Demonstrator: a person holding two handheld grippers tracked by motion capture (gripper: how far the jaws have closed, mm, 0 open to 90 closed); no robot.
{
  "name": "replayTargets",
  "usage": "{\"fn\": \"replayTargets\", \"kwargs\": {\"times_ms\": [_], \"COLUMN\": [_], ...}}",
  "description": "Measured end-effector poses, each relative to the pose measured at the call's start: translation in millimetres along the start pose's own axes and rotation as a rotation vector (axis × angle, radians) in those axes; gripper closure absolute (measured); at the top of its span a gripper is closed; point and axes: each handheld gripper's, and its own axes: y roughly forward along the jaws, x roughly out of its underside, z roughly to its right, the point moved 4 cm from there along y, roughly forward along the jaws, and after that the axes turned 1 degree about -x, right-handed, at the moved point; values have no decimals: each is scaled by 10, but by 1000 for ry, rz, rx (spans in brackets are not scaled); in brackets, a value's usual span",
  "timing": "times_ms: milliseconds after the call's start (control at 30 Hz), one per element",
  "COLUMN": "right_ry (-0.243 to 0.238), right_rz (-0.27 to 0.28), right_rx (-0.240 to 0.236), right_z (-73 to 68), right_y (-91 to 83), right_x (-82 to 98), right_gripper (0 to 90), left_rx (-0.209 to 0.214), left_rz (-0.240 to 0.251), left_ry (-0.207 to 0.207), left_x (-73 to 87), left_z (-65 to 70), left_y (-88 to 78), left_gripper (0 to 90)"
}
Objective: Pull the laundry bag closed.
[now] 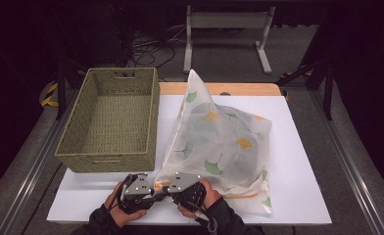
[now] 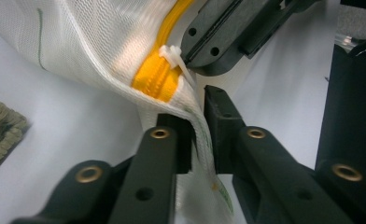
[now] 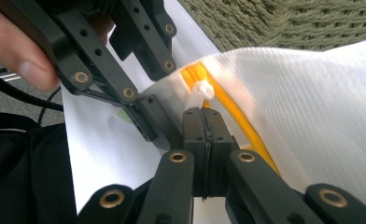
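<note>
White mesh laundry bag (image 1: 219,142) with a leaf print lies on the white surface (image 1: 302,161), just right of the woven basket (image 1: 112,117), with its zipper corner at the near edge where both hands work. Left claw (image 2: 197,135) straddles the bag's edge seam just below the orange zipper (image 2: 158,77); the fabric sits between the jaws with a little slack showing on the right side, so it reads as a loose pinch, likely to anchor that corner. Right claw (image 3: 203,123) is fully closed, jaws pressed together right at the white plastic zip tie (image 3: 200,93) looped on the zipper pull; it appears to have the tie's tail nipped, though the contact is partly hidden. Holding one side still while the other grips the pull suggests the zipper is about to be drawn open. The basket stands close by, empty.
</note>
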Motion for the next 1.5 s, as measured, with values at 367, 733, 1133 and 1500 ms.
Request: {"fn": "replayTargets", "kwargs": {"times_ms": [367, 733, 1133, 1500], "right_ry": [7, -5, -31, -72], "right_rz": [7, 16, 24, 4], "right_rx": [18, 18, 33, 124], "right_z": [43, -10, -75, -44], "right_y": [-52, -66, -95, -116], "right_x": [21, -4, -22, 6], "right_gripper": [900, 796, 590, 757], "left_rx": [-34, -9, 9, 17], "left_rz": [132, 84, 55, 67], "left_ry": [-86, -37, -21, -14], "left_x": [32, -1, -15, -31], "left_z": [-56, -11, 17, 38], "left_y": [-342, -229, -158, -163], "left_gripper": [461, 874, 881, 881]}}
